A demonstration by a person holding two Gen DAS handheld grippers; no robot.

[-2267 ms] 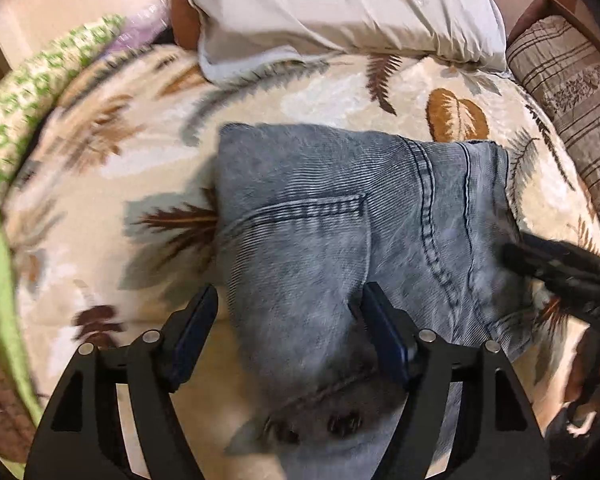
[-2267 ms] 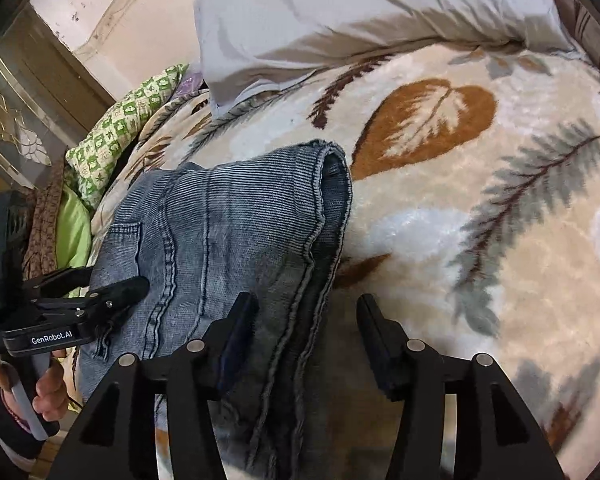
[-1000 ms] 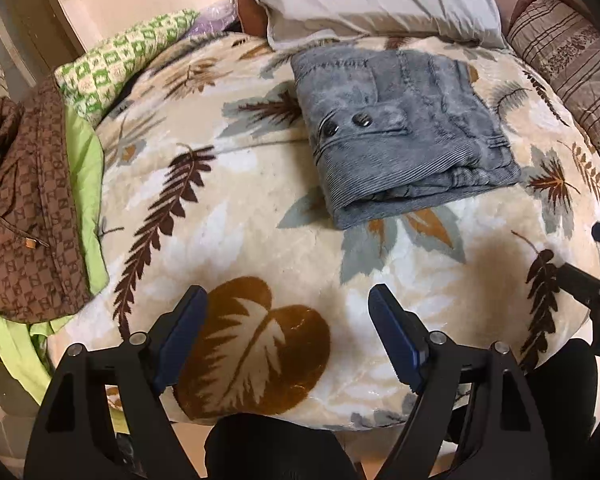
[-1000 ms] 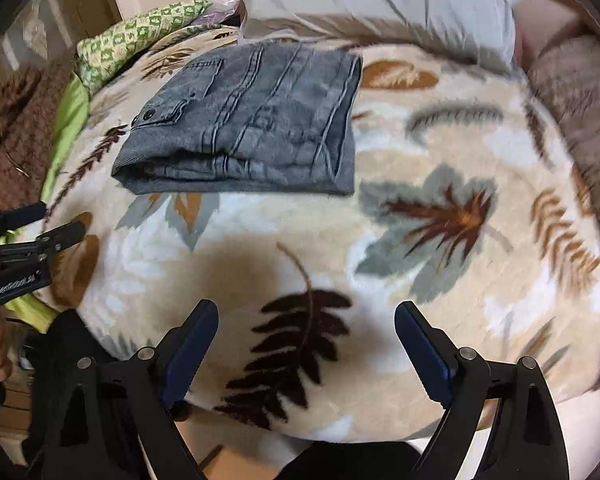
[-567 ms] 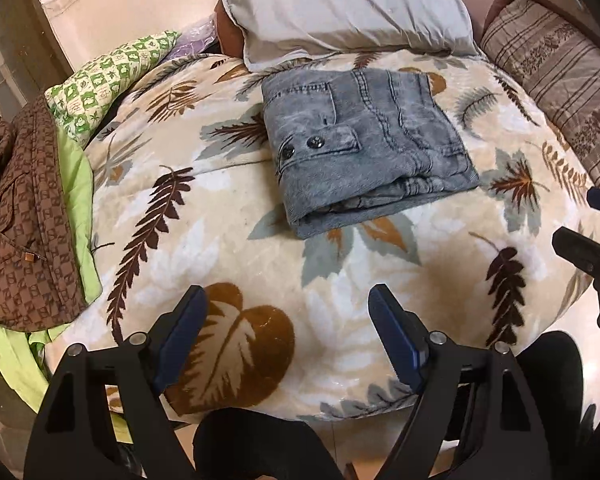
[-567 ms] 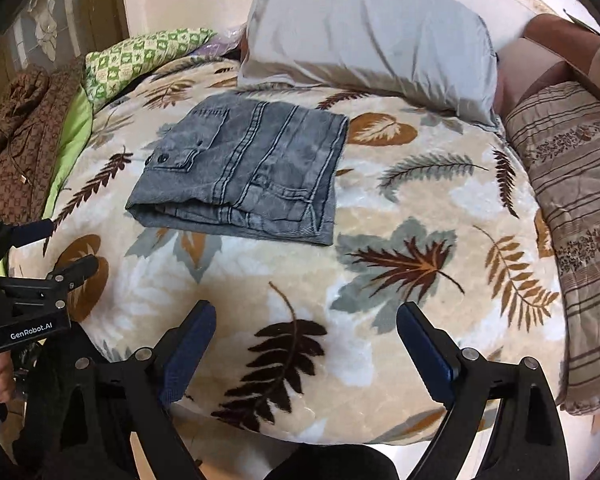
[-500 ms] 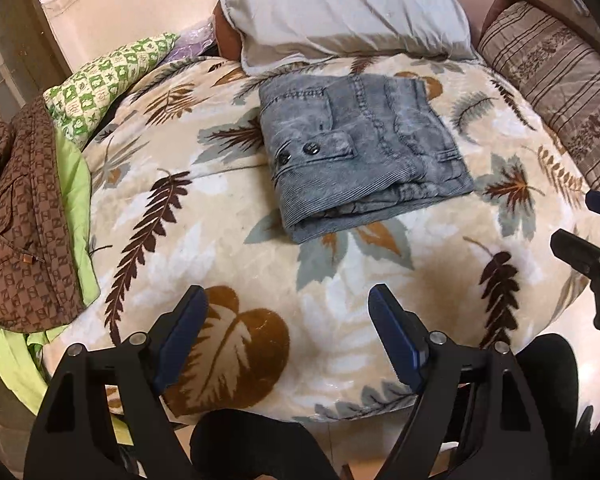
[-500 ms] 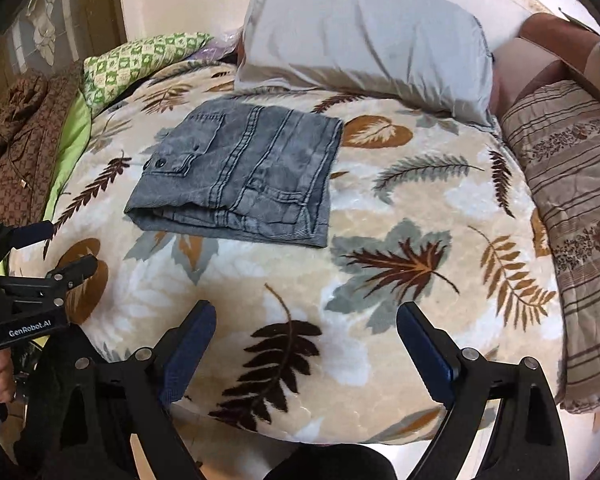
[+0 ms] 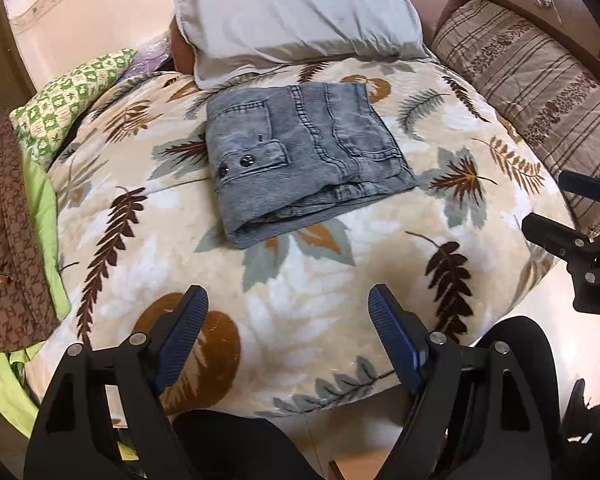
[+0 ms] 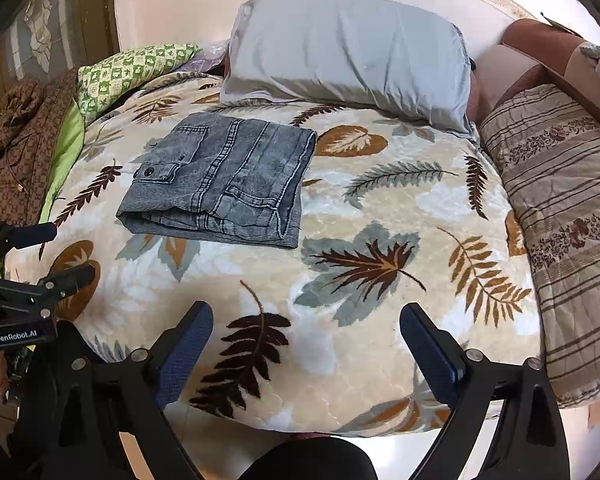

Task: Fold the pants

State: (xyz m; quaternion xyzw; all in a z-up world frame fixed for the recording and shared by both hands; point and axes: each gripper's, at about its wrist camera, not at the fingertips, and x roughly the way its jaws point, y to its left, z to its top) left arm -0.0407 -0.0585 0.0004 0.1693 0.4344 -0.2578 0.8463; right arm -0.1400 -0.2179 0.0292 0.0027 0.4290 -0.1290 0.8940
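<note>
The grey denim pants [image 9: 300,160] [image 10: 224,180] lie folded into a flat rectangle on the leaf-patterned blanket [image 9: 300,280] [image 10: 380,240], with a buttoned pocket flap on top. My left gripper [image 9: 288,304] stands open over the blanket's near edge, well short of the pants, with nothing between its fingers. My right gripper [image 10: 306,320] hangs over the near edge too, its jaws still opening and empty. Each gripper shows at the side of the other's view: the right gripper [image 9: 548,208] and the left gripper [image 10: 60,252].
A grey pillow [image 10: 348,56] lies behind the pants. A striped cushion [image 10: 560,208] runs along the right. A green patterned pillow [image 9: 68,96] and brown cloth [image 9: 4,248] sit at the left. A person's dark-clad legs [image 9: 240,448] are below the bed edge.
Both grippers drew back and up from the pants, which lie farther away and smaller in view. More of the pillow and wall shows. The right jaws widened a little.
</note>
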